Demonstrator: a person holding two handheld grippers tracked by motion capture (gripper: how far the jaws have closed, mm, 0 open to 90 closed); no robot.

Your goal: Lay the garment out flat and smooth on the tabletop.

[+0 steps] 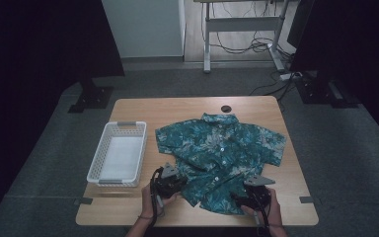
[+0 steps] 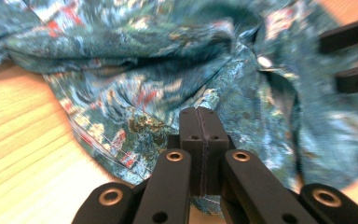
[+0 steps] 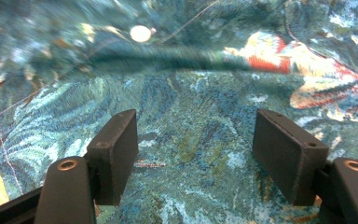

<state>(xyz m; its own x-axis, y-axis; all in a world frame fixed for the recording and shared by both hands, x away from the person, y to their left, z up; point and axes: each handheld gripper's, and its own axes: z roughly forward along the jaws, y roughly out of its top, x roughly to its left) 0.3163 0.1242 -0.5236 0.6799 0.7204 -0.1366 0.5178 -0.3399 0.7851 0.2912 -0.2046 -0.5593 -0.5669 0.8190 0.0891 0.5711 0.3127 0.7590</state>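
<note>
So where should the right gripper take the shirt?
At the bottom hem, from the near table edge. The shirt lies flat, collar away, its hem nearest the hands. The right gripper hangs open over flat cloth; the left gripper is shut on the hem's other corner.

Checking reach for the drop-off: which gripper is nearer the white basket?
Left. The left gripper sits at the shirt's lower-left hem, just right of the white basket's near corner. The right gripper is at the lower-right hem, with the shirt's width between.
</note>
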